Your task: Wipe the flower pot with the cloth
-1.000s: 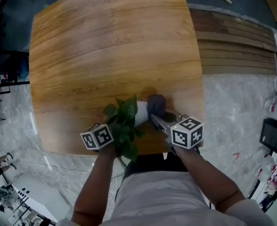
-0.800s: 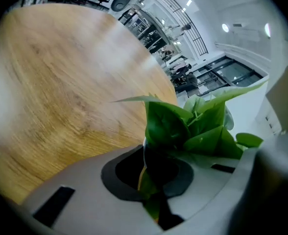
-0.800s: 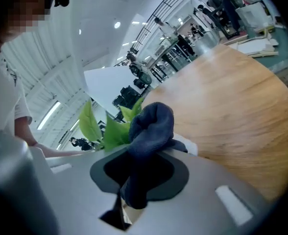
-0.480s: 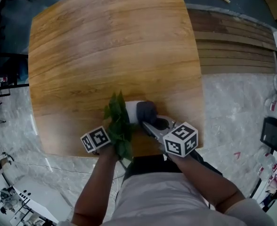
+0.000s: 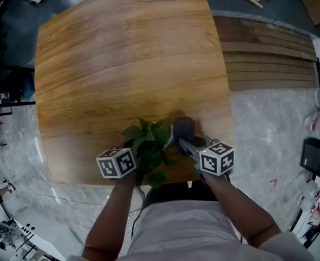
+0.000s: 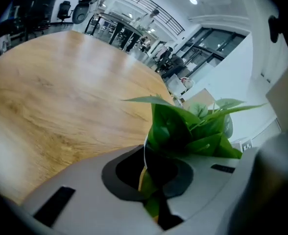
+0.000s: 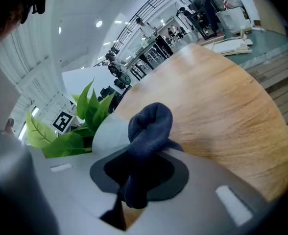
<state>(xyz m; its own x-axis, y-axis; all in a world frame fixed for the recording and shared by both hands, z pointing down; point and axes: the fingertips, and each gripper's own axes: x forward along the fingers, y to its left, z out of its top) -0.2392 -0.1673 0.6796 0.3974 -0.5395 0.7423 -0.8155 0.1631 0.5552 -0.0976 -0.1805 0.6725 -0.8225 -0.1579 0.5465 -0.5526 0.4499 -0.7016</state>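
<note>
A white flower pot (image 7: pixel 109 131) with a green leafy plant (image 5: pixel 149 144) is at the near edge of the wooden table (image 5: pixel 122 64). My left gripper (image 6: pixel 146 180) grips the pot's thin rim (image 6: pixel 144 153) between its pads, its jaws closing slightly; leaves hide the pot's inside. In the head view the foliage covers the left gripper's fingertips, and only its marker cube (image 5: pixel 116 163) shows. My right gripper (image 7: pixel 134 180) is shut on a bunched dark blue-grey cloth (image 7: pixel 149 126), which presses against the pot's right side (image 5: pixel 171 136).
The round table stretches far ahead and to the left. Stacked wooden boards (image 5: pixel 269 53) lie on the floor to the right of the table. My body and both forearms (image 5: pixel 176 222) are close to the table's near edge.
The cloth slid left across the pot and has come back to the right. The plant has rolled in the left gripper, so its leaves now spread wider and lean right.
</note>
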